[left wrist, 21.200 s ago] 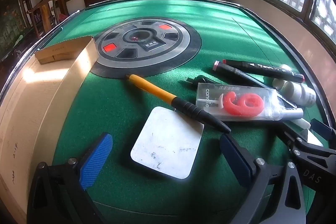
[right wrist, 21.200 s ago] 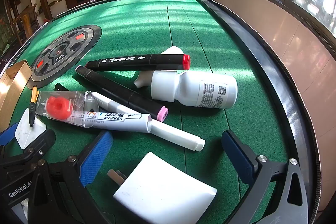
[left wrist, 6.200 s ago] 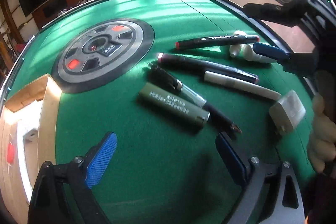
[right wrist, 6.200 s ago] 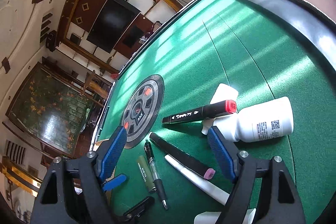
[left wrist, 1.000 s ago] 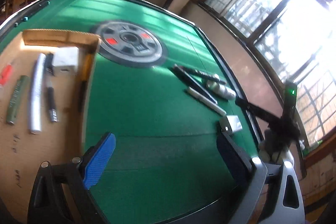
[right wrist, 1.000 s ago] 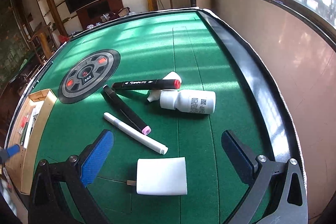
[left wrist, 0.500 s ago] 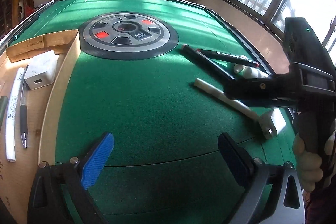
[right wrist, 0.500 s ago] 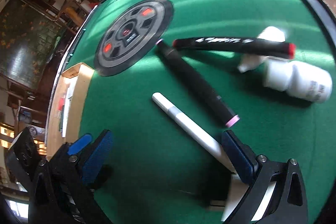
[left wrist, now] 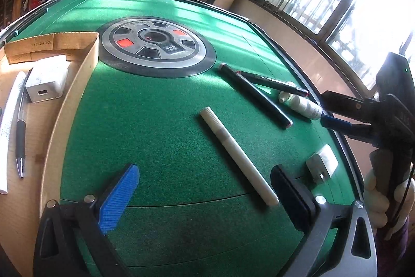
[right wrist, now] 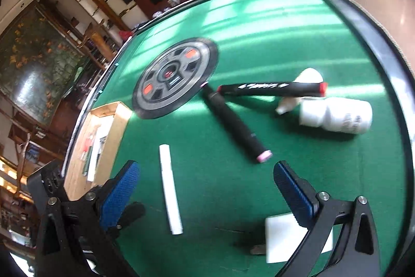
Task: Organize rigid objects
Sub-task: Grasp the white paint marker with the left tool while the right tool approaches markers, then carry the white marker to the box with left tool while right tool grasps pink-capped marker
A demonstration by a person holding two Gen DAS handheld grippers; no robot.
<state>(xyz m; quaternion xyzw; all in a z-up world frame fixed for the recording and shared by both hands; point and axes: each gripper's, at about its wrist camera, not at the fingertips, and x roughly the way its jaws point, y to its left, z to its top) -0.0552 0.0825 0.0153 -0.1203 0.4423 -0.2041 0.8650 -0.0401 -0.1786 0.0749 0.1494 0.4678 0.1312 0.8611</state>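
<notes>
On the green felt lie a white marker (left wrist: 237, 155) (right wrist: 170, 183), a thick black marker with a pink end (left wrist: 255, 95) (right wrist: 234, 122), a thin black marker with a red cap (left wrist: 272, 82) (right wrist: 271, 88), a white bottle (left wrist: 304, 107) (right wrist: 336, 114) and a white plug adapter (left wrist: 321, 166) (right wrist: 282, 238). My left gripper (left wrist: 205, 194) is open and empty, low over the felt with the white marker's near end by its right finger. My right gripper (right wrist: 206, 191) is open and empty above the white marker and adapter.
A cardboard box (left wrist: 75, 85) (right wrist: 109, 136) at the left holds a white charger (left wrist: 48, 82), pens and other items. A round grey console (left wrist: 158, 44) (right wrist: 175, 75) sits mid-table. The table's black rim (right wrist: 384, 48) runs along the right, by a wall with windows.
My left gripper has moved forward and right, closer to the white marker. My right gripper has swung and lifted, so the markers and bottle sit farther up its view.
</notes>
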